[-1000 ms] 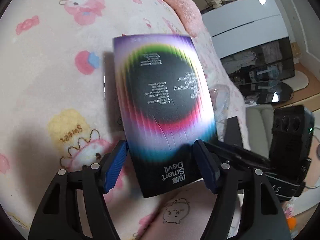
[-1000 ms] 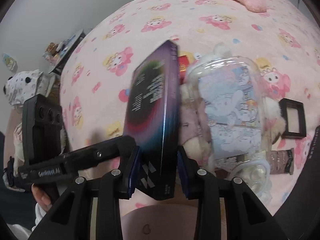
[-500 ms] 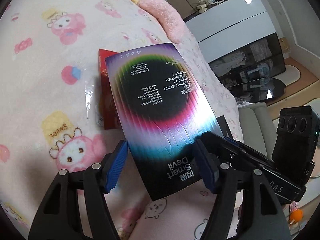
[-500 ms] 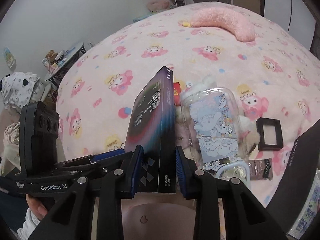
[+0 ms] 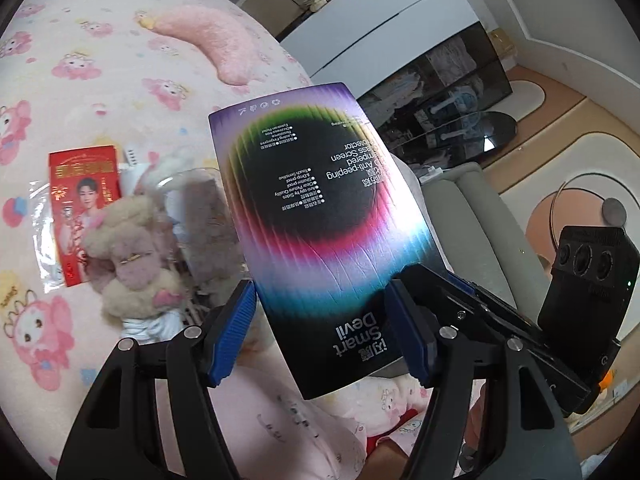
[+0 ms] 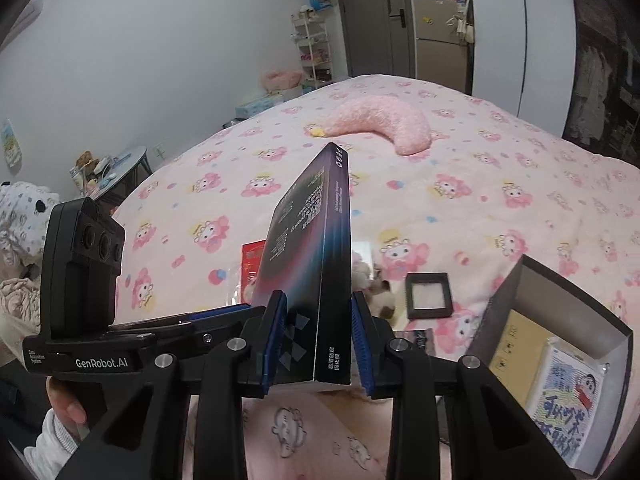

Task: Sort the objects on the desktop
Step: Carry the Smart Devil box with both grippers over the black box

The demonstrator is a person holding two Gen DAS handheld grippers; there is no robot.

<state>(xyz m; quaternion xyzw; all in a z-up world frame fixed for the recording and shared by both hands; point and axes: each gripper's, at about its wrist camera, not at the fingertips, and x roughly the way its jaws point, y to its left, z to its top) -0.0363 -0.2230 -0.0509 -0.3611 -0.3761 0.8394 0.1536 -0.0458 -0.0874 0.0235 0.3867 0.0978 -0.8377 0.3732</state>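
Since half a second ago the screen-protector box [image 5: 320, 236] has risen higher above the pink cartoon blanket [image 5: 92, 88], uncovering more of the red envelope [image 5: 82, 208] and a plush toy [image 5: 132, 256] beneath it. The right gripper [image 6: 318, 340] clamps the box's thin edges, holding it upright on its end. The left gripper [image 5: 324, 332] brackets the box's broad face, blue pads near its sides; whether they press it is unclear. The box reads "Smart Devil" and "Anti-peeping"; the left gripper's body reads "GenRobot.AI". An open dark box [image 6: 560, 292] lies right of it.
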